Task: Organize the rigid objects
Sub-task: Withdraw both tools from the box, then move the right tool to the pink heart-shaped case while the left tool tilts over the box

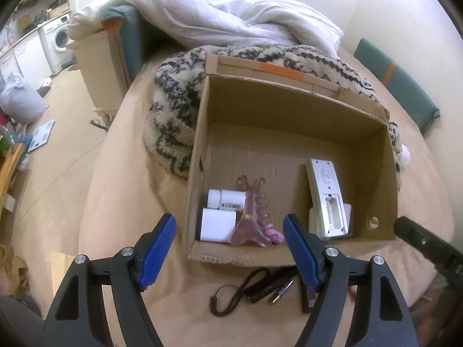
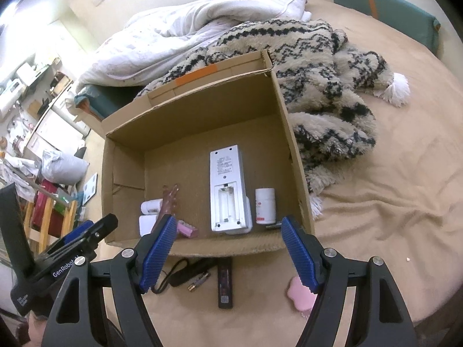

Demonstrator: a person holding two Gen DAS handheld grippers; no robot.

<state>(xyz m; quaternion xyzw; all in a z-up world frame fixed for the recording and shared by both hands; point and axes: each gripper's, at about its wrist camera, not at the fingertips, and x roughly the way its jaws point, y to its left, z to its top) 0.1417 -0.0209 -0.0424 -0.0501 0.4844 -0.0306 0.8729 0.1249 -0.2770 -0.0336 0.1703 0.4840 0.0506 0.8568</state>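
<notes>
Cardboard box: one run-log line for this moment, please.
cardboard box: holds remote, hair claw, white bottles | left gripper: open, empty | right gripper: open, empty | bed: black stick, cable outside

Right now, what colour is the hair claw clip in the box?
Translucent pink; the hair claw clip shows best in the left wrist view.

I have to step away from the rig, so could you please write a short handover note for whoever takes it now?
Left hand-held gripper: open, empty, above the near wall of the cardboard box.
Right hand-held gripper: open, empty, above the same wall.
In the box: white remote, pink hair claw, three white bottles.
Still on the bed in front of the box: black cable, small metal piece, dark flat stick, pink object.
Left: box those four.
</notes>
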